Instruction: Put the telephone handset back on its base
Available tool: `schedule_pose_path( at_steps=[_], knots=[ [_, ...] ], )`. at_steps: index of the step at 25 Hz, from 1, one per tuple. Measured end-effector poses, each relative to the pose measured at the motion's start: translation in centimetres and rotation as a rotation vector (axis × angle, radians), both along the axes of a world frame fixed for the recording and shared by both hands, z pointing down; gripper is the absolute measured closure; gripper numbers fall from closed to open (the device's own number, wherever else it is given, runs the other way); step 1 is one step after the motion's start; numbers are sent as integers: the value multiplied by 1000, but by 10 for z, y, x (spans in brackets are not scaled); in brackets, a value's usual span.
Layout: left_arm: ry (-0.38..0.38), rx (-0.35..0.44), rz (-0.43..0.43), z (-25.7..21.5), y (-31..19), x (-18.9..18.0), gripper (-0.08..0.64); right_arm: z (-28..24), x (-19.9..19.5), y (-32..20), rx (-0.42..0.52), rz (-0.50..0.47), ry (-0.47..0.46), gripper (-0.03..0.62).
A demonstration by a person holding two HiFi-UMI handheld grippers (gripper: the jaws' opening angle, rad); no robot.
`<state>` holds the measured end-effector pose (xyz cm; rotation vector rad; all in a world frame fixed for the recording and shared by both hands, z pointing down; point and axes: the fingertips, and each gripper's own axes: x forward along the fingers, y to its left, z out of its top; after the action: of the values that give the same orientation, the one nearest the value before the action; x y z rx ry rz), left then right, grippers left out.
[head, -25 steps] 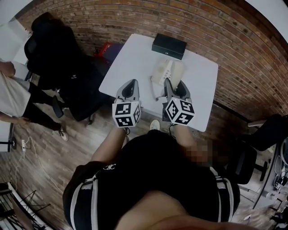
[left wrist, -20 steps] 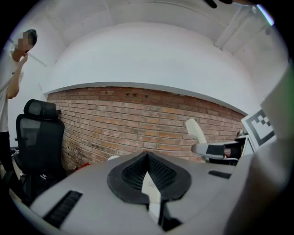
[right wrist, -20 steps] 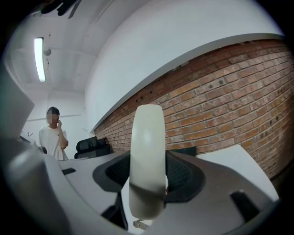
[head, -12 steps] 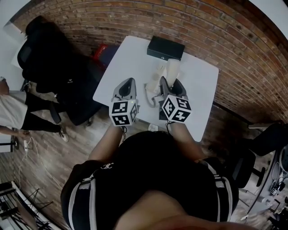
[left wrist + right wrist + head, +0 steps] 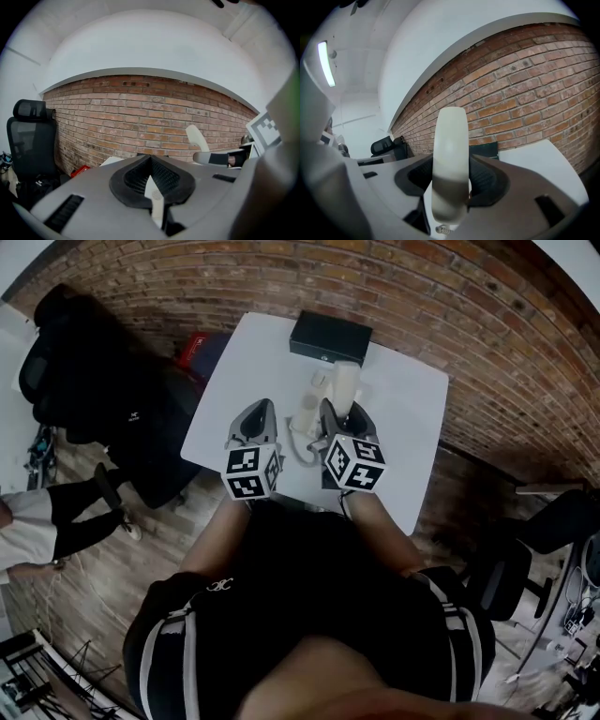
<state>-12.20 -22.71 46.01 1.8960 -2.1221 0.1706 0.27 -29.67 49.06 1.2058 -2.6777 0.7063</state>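
**Right hand-held gripper [image 5: 336, 413] holding the telephone handset [image 5: 345, 382] by its base**
It is pinching the cream handset mid-length, upright, above the white desk [image 5: 412, 418], just beside the telephone base [image 5: 306, 414]. The left hand-held gripper [image 5: 255, 420] is hanging with its jaws pressed together, empty. Doing this well likely means tipping the handset flat, lining it up over the cradle, keeping the coiled cord [image 5: 298, 444] clear, then releasing.

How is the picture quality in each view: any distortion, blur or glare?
Head view: strong fisheye, the brick wall curves round the table; dim, even light. Left gripper view: black vignette at the corners, the wall's top edge bowed. Right gripper view: the handset, so near the lens, looks soft; a ceiling lamp glares at upper left.
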Motion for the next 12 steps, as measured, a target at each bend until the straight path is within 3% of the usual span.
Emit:
schedule_pose_path(
  at_steps=[12],
  knots=[
    [25, 7, 191, 5, -42, -27, 560, 27, -14, -17, -111, 185, 37, 393]
  ],
)
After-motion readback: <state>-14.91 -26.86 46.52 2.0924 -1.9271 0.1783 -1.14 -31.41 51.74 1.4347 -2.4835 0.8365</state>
